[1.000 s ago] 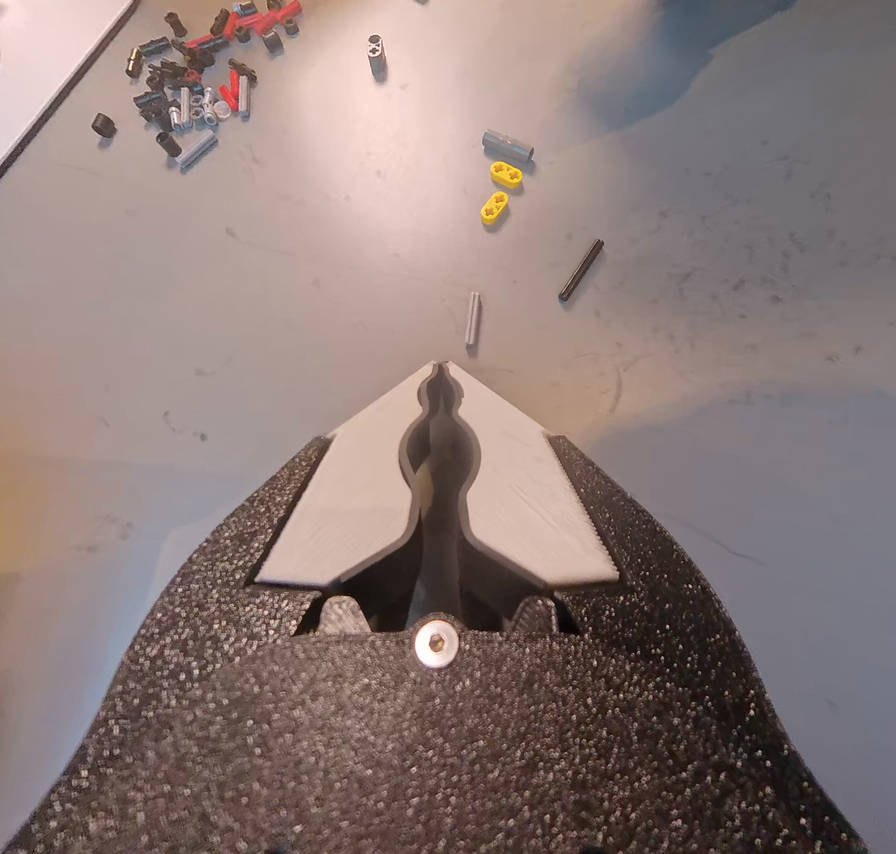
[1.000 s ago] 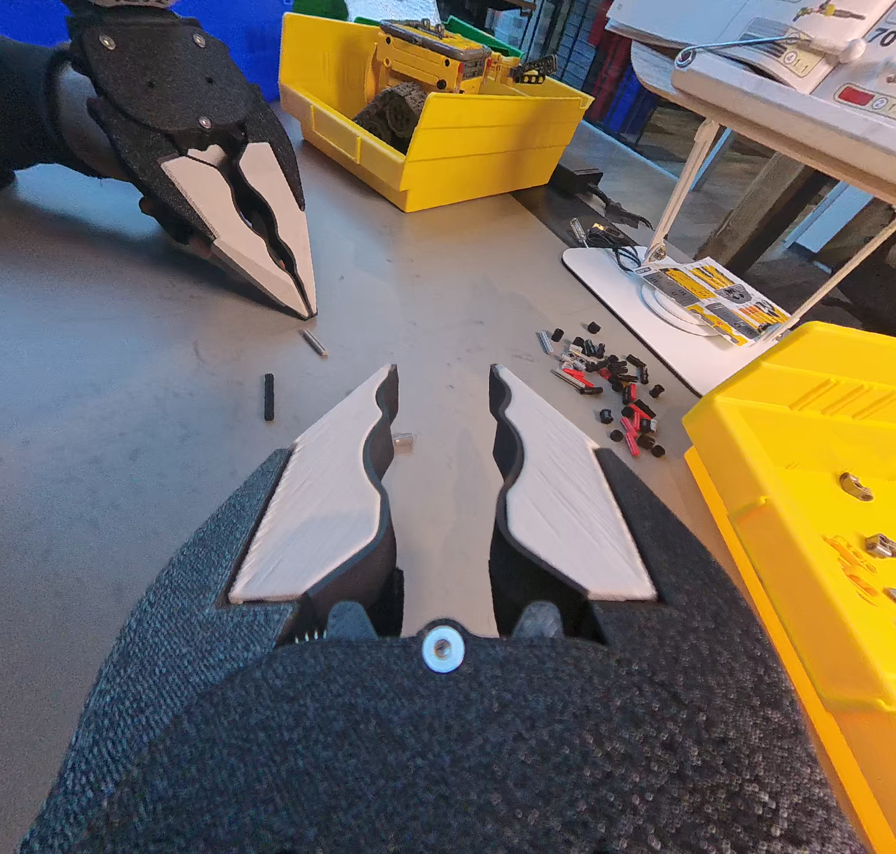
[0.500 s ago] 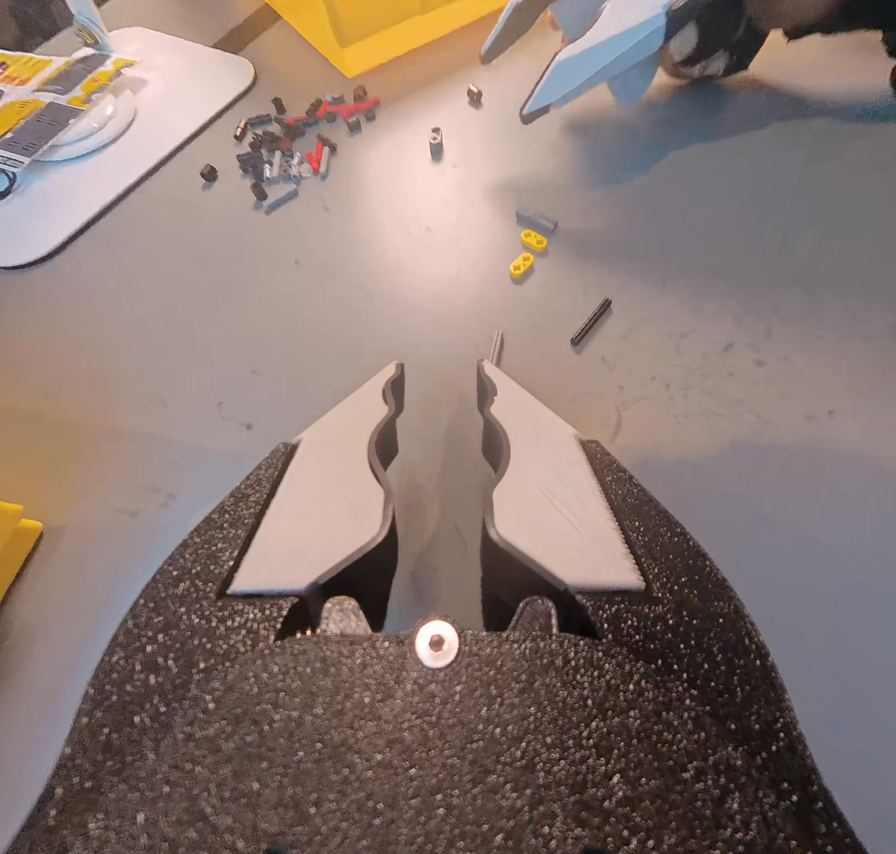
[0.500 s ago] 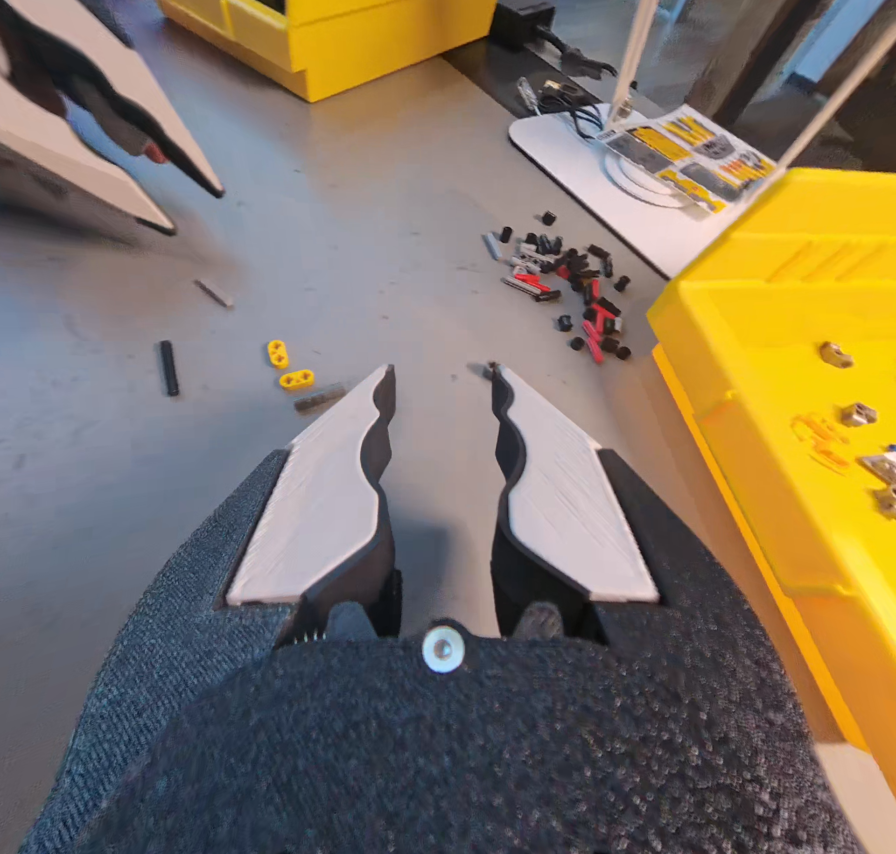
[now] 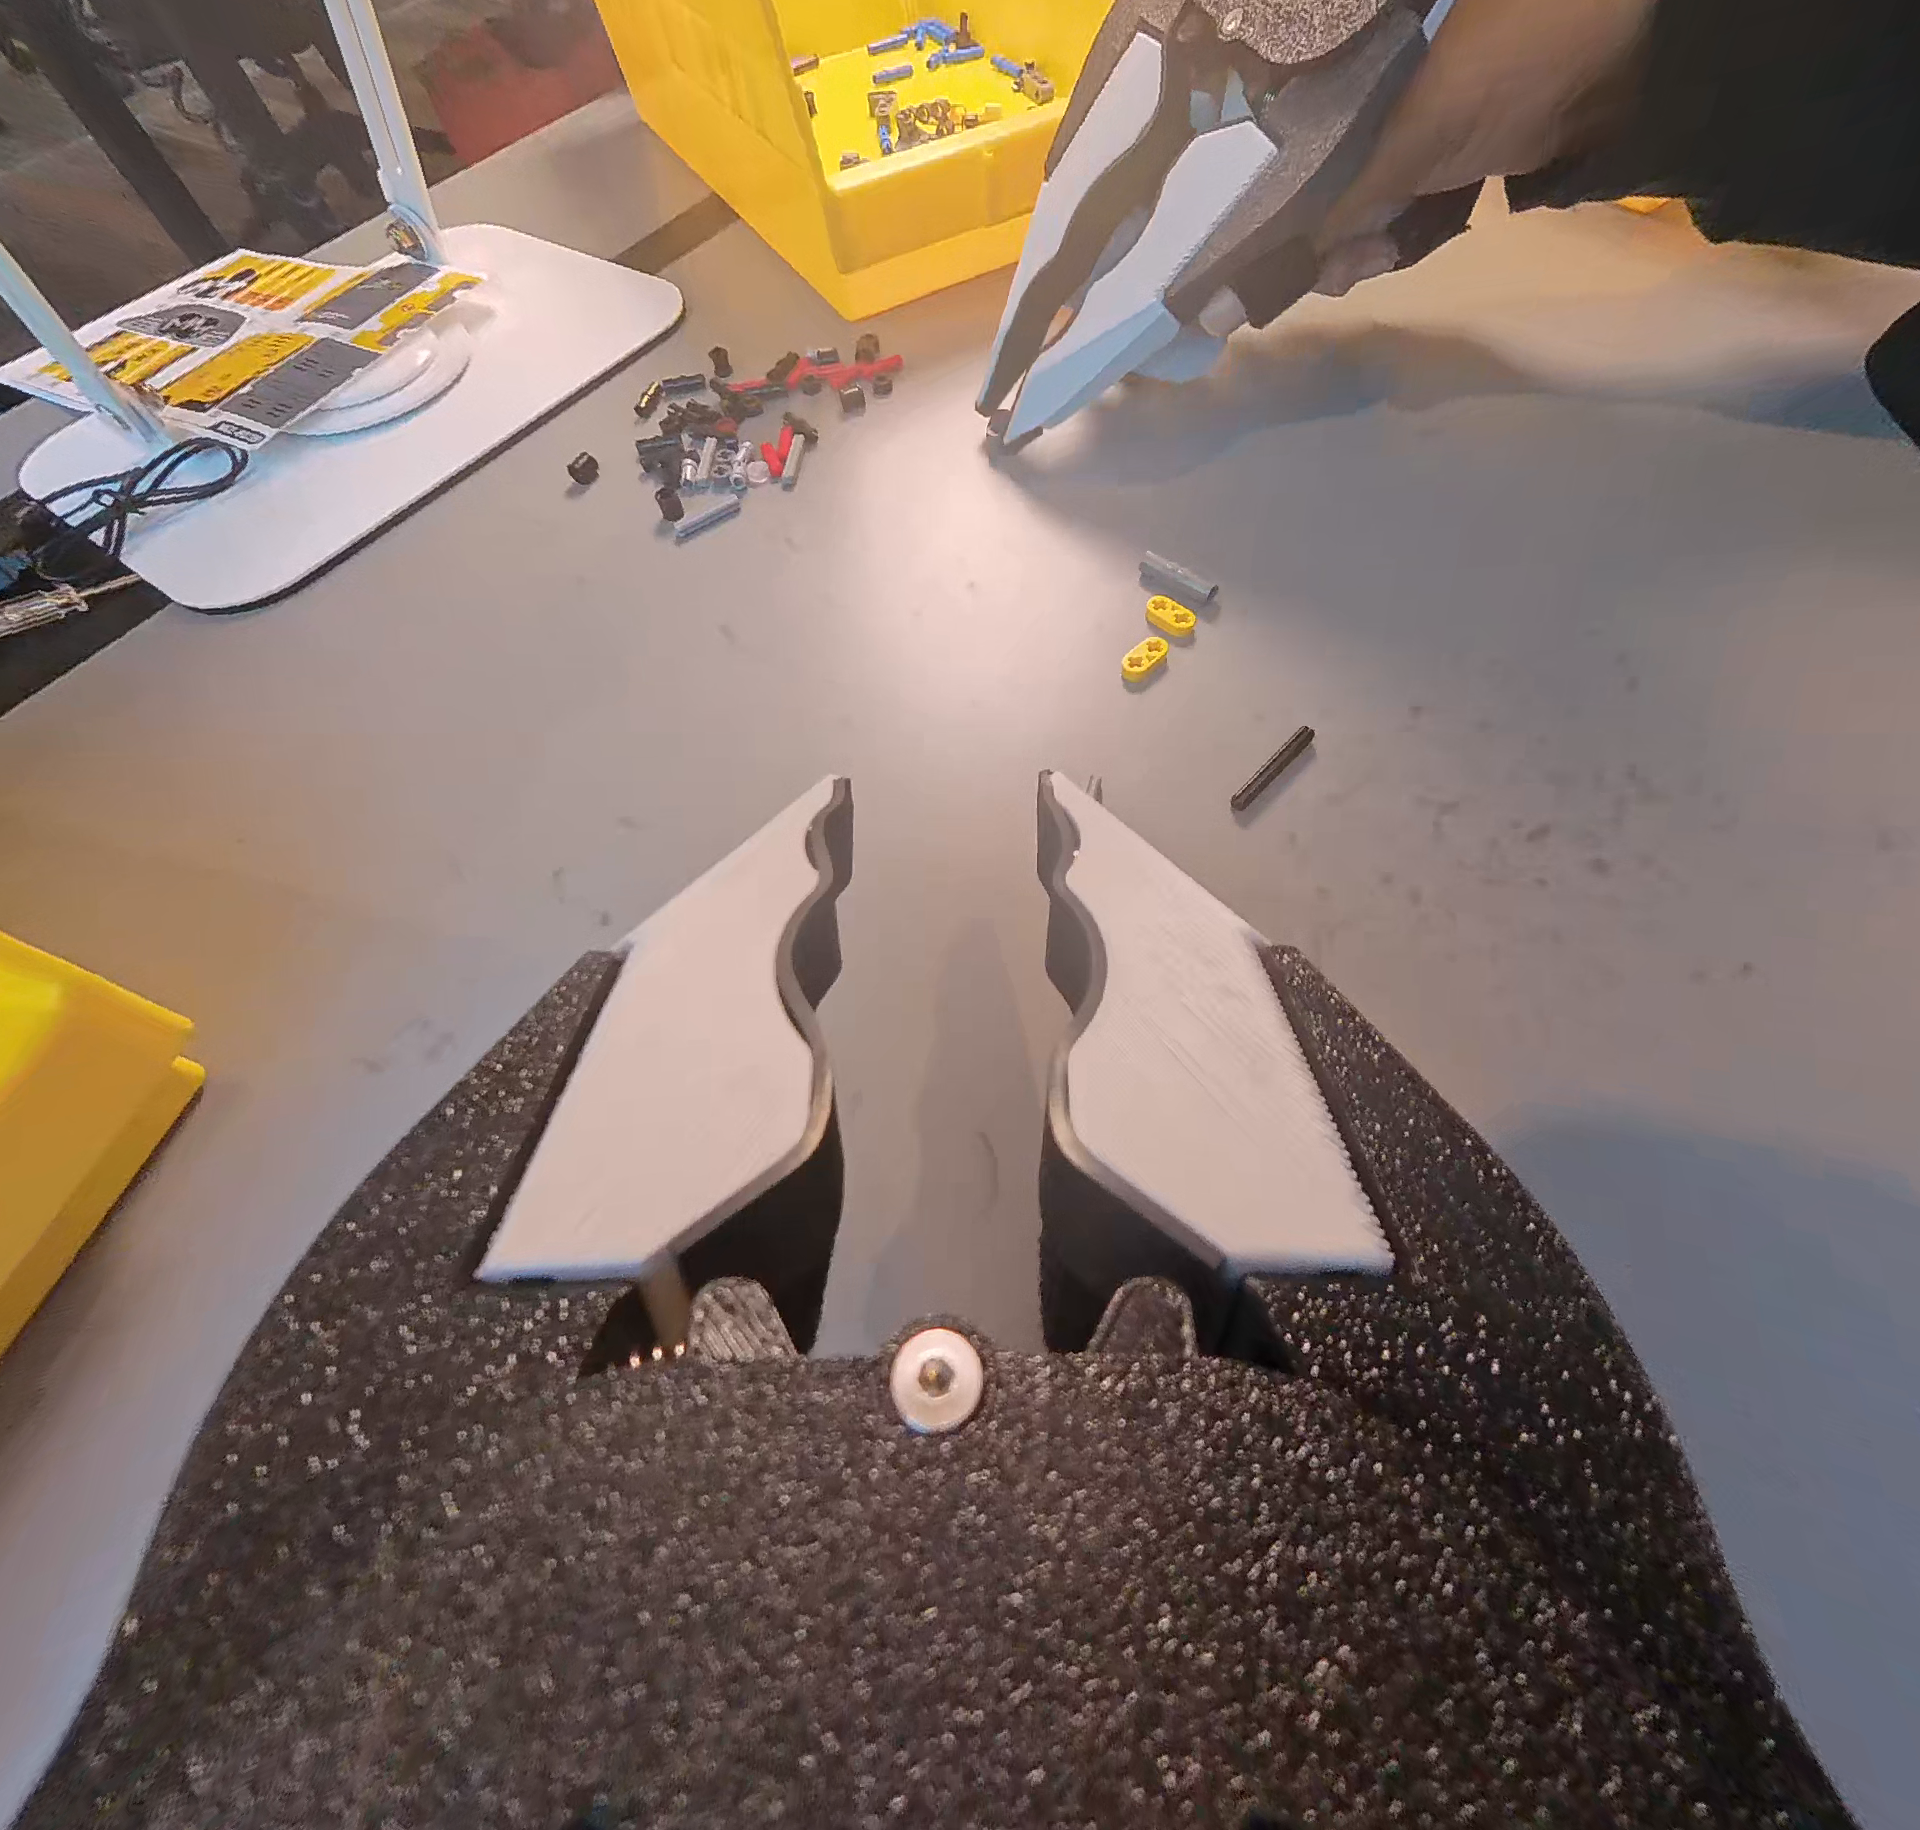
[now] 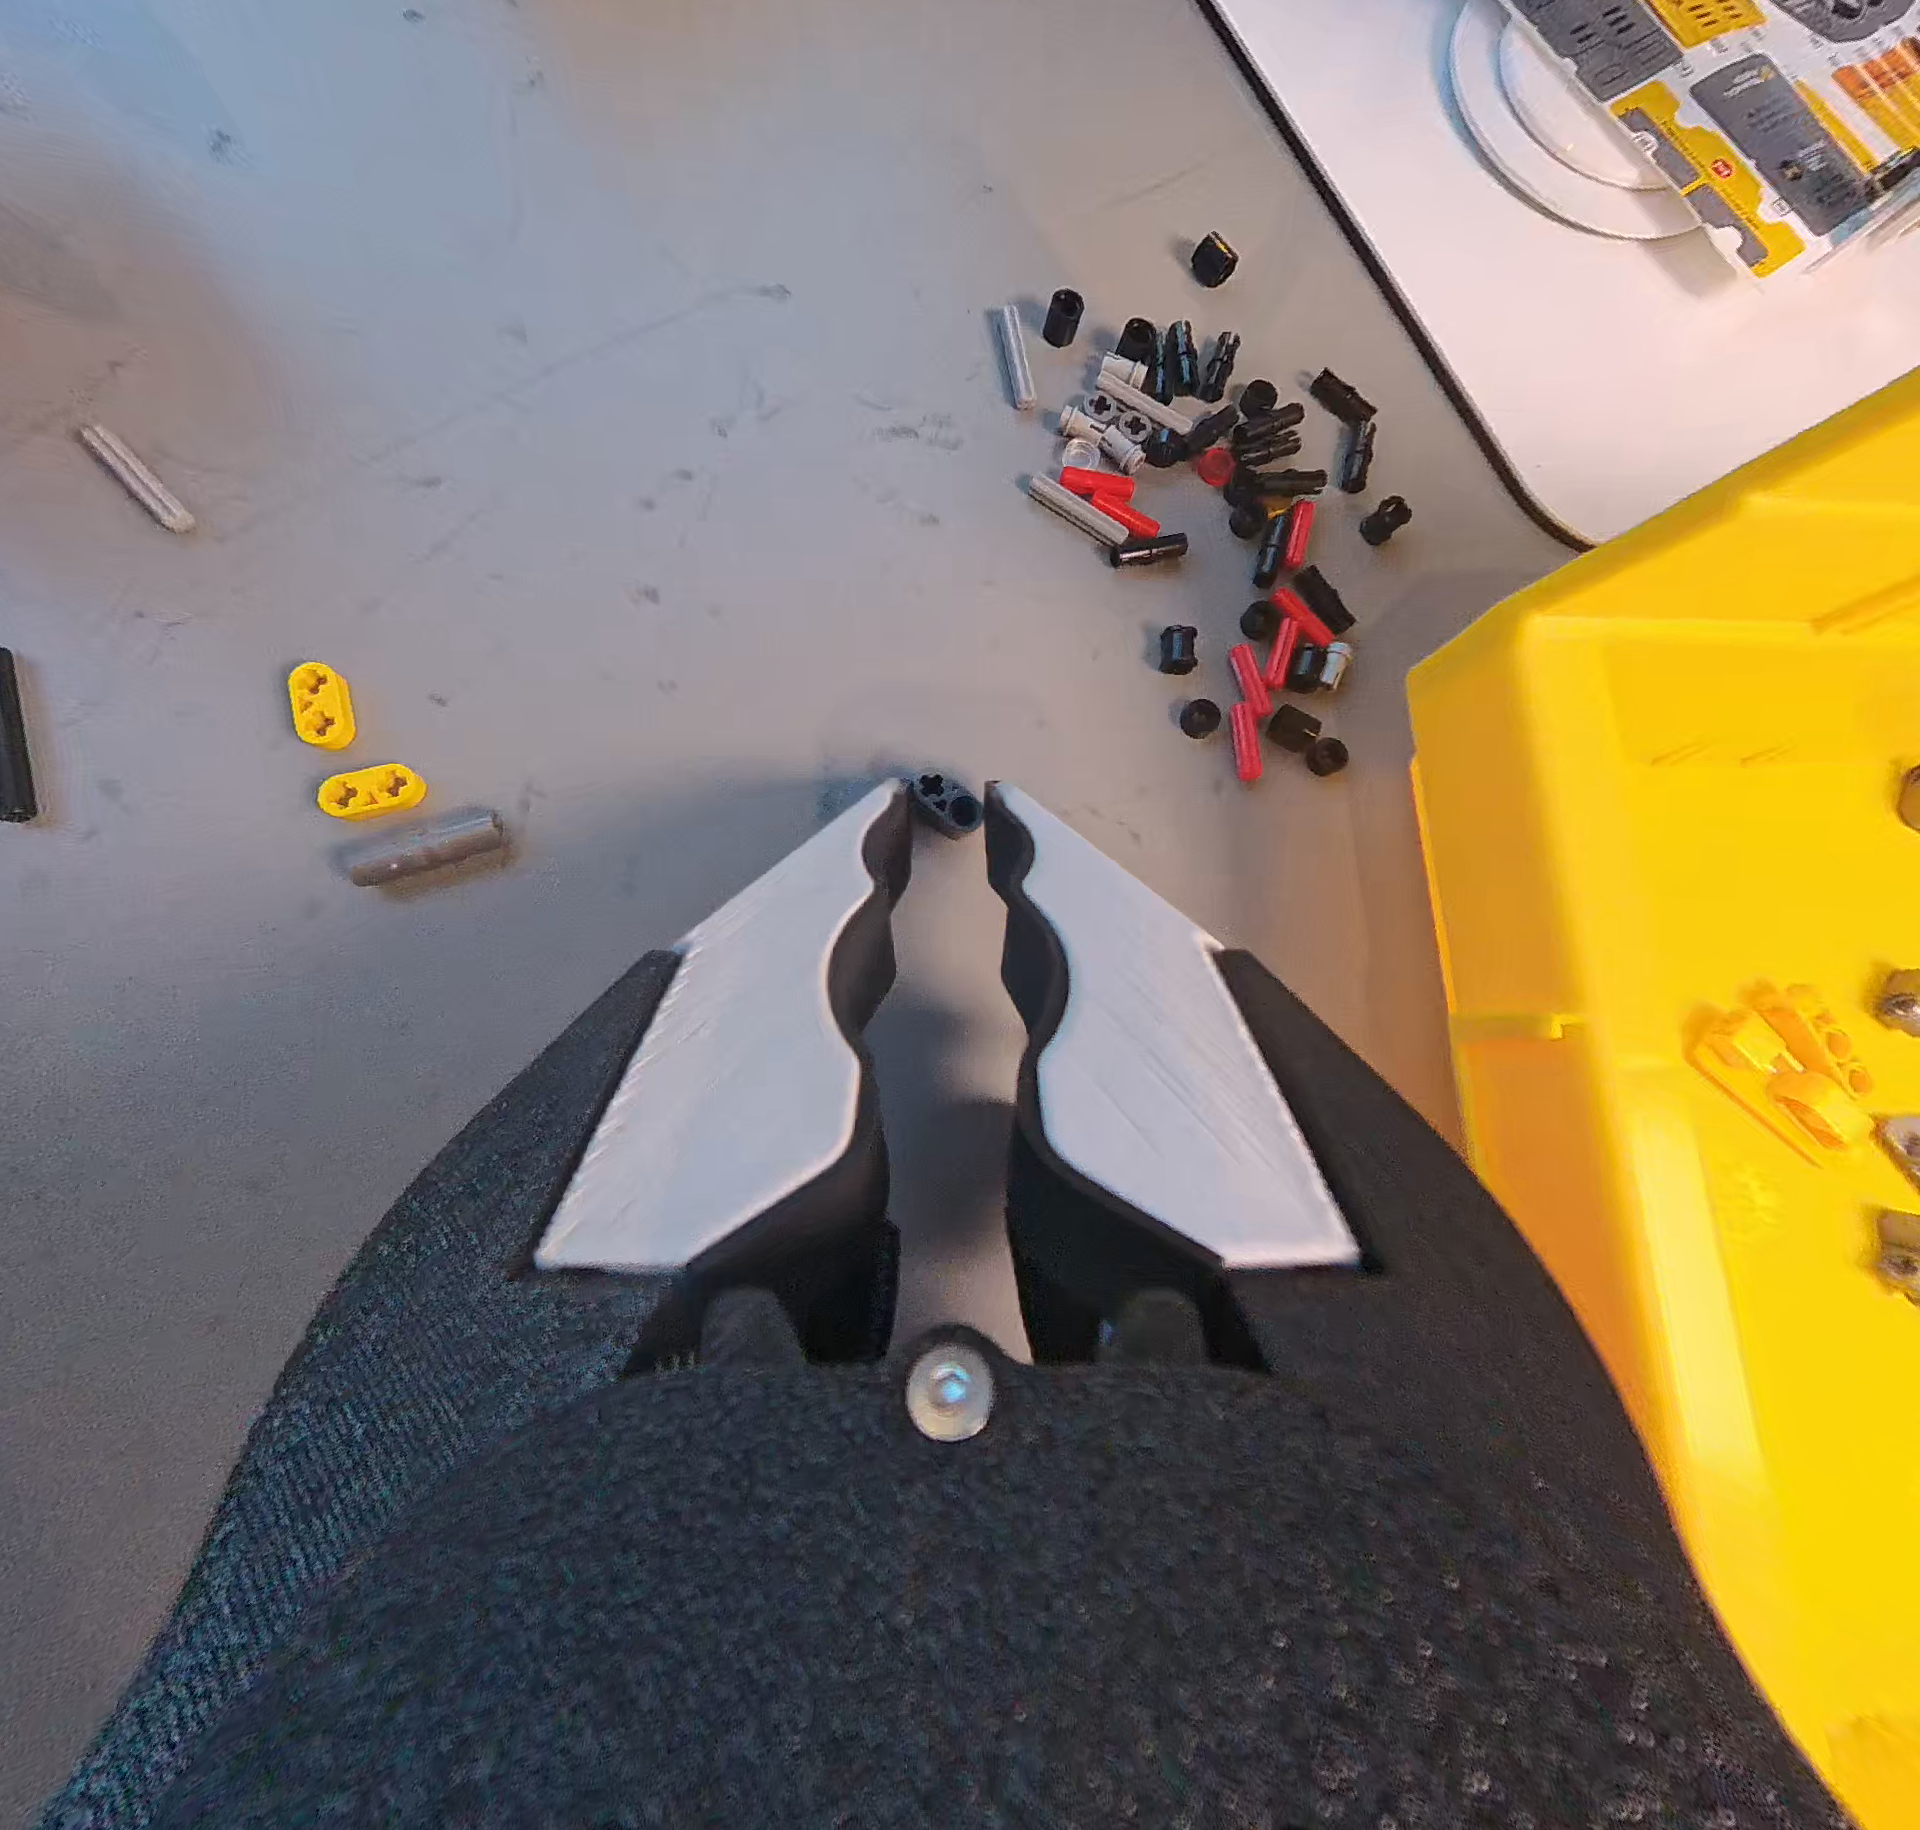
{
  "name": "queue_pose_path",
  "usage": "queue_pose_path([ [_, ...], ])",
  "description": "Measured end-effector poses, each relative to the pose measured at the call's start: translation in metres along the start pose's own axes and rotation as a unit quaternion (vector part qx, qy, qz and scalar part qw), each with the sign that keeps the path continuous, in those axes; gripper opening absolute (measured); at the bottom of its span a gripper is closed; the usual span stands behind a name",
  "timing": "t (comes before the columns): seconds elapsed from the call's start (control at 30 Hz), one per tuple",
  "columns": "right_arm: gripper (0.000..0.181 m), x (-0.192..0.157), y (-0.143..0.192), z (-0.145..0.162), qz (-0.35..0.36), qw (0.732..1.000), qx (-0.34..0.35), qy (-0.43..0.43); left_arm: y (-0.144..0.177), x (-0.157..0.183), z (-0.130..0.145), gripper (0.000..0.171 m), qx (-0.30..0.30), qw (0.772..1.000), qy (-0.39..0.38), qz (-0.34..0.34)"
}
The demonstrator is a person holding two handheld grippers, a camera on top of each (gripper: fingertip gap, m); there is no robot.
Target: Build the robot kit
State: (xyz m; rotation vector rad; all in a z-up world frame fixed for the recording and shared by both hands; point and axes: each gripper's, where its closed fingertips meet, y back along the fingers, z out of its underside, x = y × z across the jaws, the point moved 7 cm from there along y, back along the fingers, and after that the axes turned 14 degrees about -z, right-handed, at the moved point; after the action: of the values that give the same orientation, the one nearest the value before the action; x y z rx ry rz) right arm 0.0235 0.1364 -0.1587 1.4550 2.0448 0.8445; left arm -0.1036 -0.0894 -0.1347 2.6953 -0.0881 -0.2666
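Left wrist view: the left gripper (image 5: 943, 791) is hovering over the grey table (image 5: 436, 762) with its jaws standing well apart and nothing between them; a thin grey pin (image 5: 1091, 788) is peeking out just beside the tip of the right-hand finger, and a black rod (image 5: 1272, 767) is lying a little farther off. Beyond these, two yellow links (image 5: 1158, 634) and a grey sleeve (image 5: 1177, 576) are lying close together. Farther off, the right gripper (image 5: 1006, 426), held by a hand (image 5: 1496, 107), is pointing its tips down at the table near a scatter of small parts (image 5: 753, 430), in front of a yellow bin (image 5: 914, 107). Right wrist view: the right gripper (image 6: 945, 795) is narrowed about a small dark connector (image 6: 945, 804) sitting on the table right between the fingertips; whether the tips are already pressing it cannot be told. The scatter of small parts (image 6: 1226, 502) is lying ahead to the right, with a second yellow bin (image 6: 1662, 845) just beside the gripper and a white stand base (image 6: 1455, 253) beyond. The connector is judged light, stiff, smooth plastic, liable to slip or spring away; hold is best taken across its flat sides, squarely at the very tips.
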Motion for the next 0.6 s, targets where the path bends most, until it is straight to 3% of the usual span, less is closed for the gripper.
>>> queue_pose_path([
  [0.13, 0.013, -0.002, 0.005, 0.003, -0.002, 1.0, -0.008, -0.02, -0.001, -0.001, 0.001, 0.034, -0.002, 1.0, 0.002, 0.0],
  [0.3, 0.013, -0.001, 0.02, 0.017, 0.045, 0.997, -0.032, -0.05, -0.002, 0.0, 0.003, 0.034, -0.008, 1.0, -0.003, -0.003],
  [0.6, 0.013, -0.016, 0.021, 0.021, 0.02, 0.999, -0.027, -0.029, -0.003, 0.001, 0.005, 0.034, -0.012, 1.0, -0.006, -0.005],
])
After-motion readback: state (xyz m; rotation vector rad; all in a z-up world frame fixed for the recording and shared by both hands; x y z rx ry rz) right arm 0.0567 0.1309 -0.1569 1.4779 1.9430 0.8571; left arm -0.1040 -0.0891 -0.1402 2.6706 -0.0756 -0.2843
